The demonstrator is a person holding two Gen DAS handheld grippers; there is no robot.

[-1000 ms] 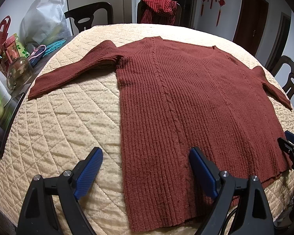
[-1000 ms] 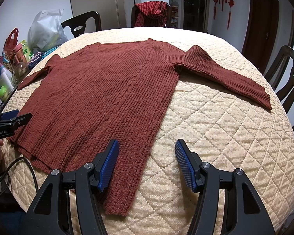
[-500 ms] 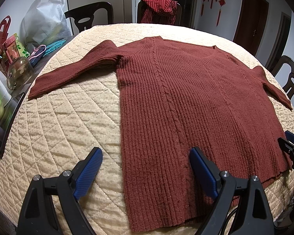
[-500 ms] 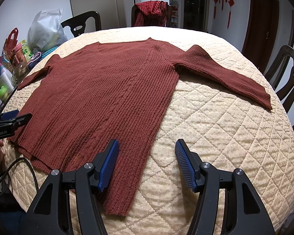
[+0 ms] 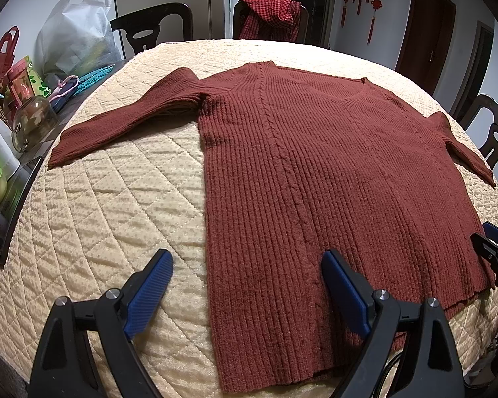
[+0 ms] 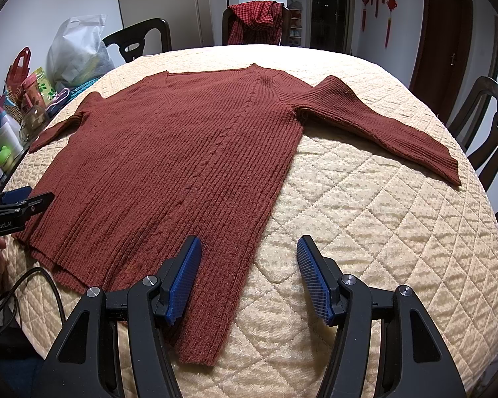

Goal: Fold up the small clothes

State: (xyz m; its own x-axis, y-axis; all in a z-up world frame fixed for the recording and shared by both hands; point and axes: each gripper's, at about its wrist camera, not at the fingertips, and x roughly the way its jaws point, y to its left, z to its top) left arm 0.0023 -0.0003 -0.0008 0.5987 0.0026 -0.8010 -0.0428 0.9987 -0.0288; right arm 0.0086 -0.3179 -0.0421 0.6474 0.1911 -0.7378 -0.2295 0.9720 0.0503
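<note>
Surface (image 5: 99, 205): round, covered by a cream quilted cloth; carries the garment, with clutter at its left edge.

Sweater (image 5: 315, 182): rust-red ribbed knit, laid flat and fully spread in the middle of the surface, neckline at the far side, hem at the near edge. Left sleeve (image 5: 123, 122) and right sleeve (image 6: 381, 122) both lie stretched outward on the quilt. No fold made yet.

Change over the last second: none visible in either view; garment and both tools sit as they did. Judgement: the task stands at its very start, the claws poised at the hem, and a first grasp at the two lower corners looks the likely opening.

Left claw (image 5: 247, 287): spread wide, holding nothing, straddling the sweater's left side edge near the hem.

Right claw (image 6: 249, 275): spread wide, holding nothing, straddling the right side edge near the hem.

Containers, left edge of the surface:
- White plastic bag (image 5: 76, 36): bulging; contents only dimly seen through it, not identifiable.
- Red tote (image 5: 3, 49): contents hidden.
- Glass jar (image 5: 33, 122): something brownish inside, too unclear to name.

Background: dark chairs around the surface; a red checked garment (image 5: 269, 16) draped over the far chair.
</note>
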